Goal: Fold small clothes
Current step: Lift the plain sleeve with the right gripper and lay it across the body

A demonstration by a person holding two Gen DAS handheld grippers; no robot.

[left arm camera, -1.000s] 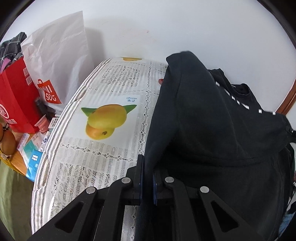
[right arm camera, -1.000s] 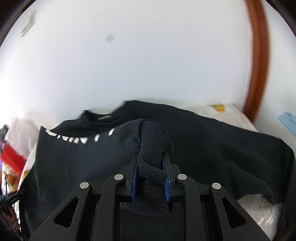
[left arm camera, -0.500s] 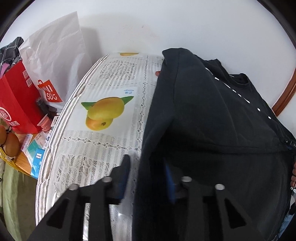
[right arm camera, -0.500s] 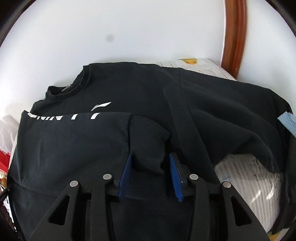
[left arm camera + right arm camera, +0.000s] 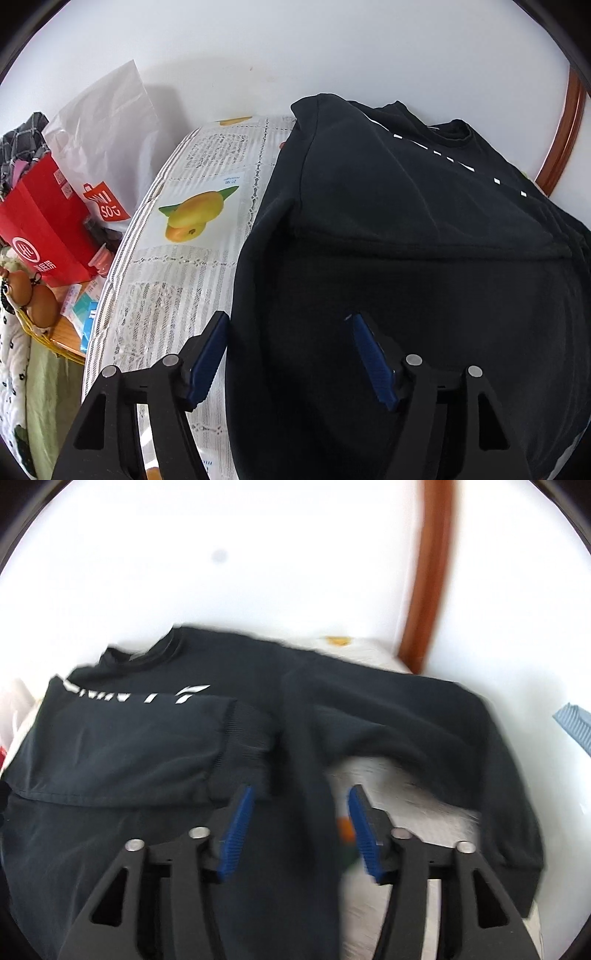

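A: Although both claws are spread wide with nothing between their pads, is the fold safe?

B: Not quite, I'd judge. The black sweatshirt [image 5: 406, 229] covers the right side of the tabletop [image 5: 192, 258], which is dressed in a mango-print cloth, with one sleeve laid across the chest. The left claw [image 5: 288, 354] hangs open over the sweatshirt's left edge; the right claw [image 5: 299, 830] is open above the body, just beside the ribbed cuff [image 5: 247, 734].

A: So what could go wrong?

B: The folded sleeve only rests there. A pad catching the fabric as a claw pulls off could drag it open again. The other sleeve [image 5: 461, 731] trails toward the tabletop's right edge and may slide off.

A: And the clutter?

B: The red bag [image 5: 48, 225] and white bag [image 5: 107, 147] sit past the left edge, well apart from the sweatshirt.
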